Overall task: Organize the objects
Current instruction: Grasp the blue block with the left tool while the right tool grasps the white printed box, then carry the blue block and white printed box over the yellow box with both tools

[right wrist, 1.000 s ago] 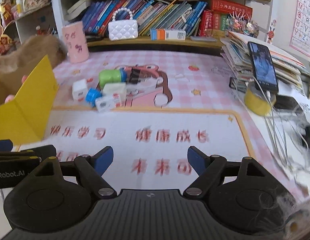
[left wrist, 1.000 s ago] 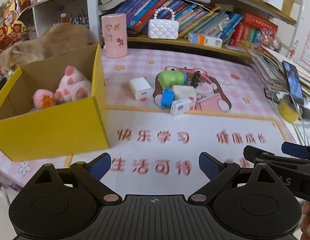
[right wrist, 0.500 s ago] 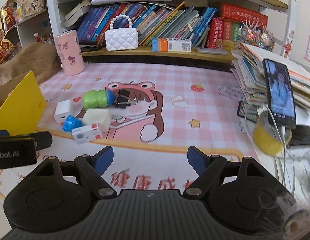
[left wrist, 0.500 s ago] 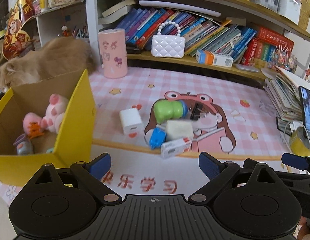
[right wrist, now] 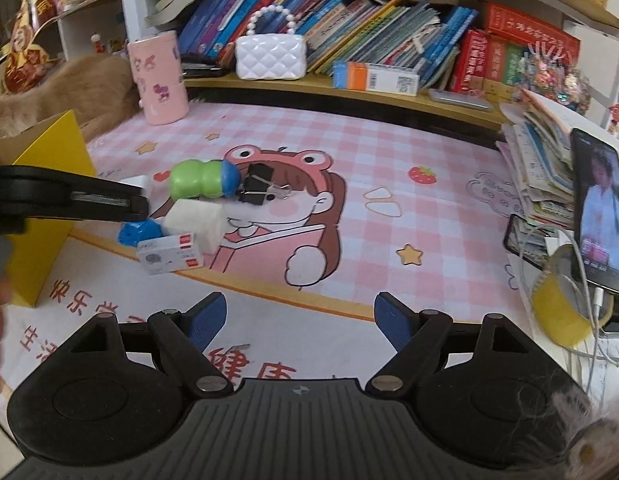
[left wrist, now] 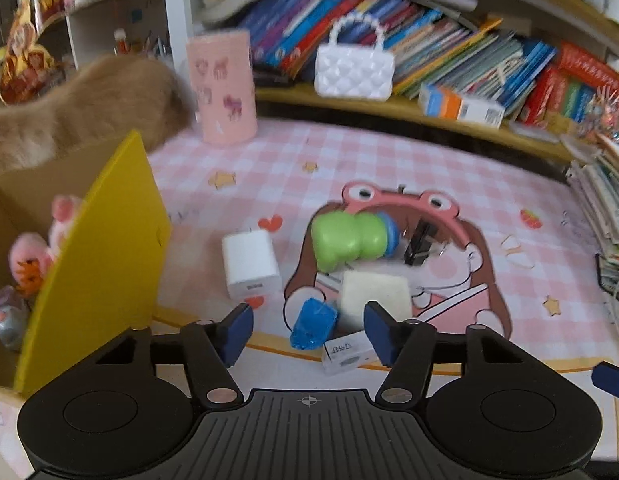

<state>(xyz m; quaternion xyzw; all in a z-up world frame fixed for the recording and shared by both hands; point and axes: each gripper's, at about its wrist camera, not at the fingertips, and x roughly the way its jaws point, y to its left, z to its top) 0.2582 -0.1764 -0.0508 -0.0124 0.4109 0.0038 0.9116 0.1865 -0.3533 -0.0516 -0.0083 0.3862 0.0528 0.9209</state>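
**Left gripper closes in on the pile**

The left gripper (left wrist: 307, 330) has advanced from the printed mat edge to the pile; its jaws are closing, empty, around the blue item (left wrist: 312, 323). The right gripper (right wrist: 295, 322) waits open, empty. The yellow box (left wrist: 101, 256) stands just left, likely the destination.

Large red Chinese characters printed along the near white band of the desk mat (right wrist: 293, 288): 快乐 at the left edge, 健康 partly hidden behind the right gripper (right wrist: 297, 320), 生 at lower left. Small print and a red logo on the small white box (right wrist: 169, 258), too blurred to read. Book spines (right wrist: 505, 60) on the shelf lettered, illegible.
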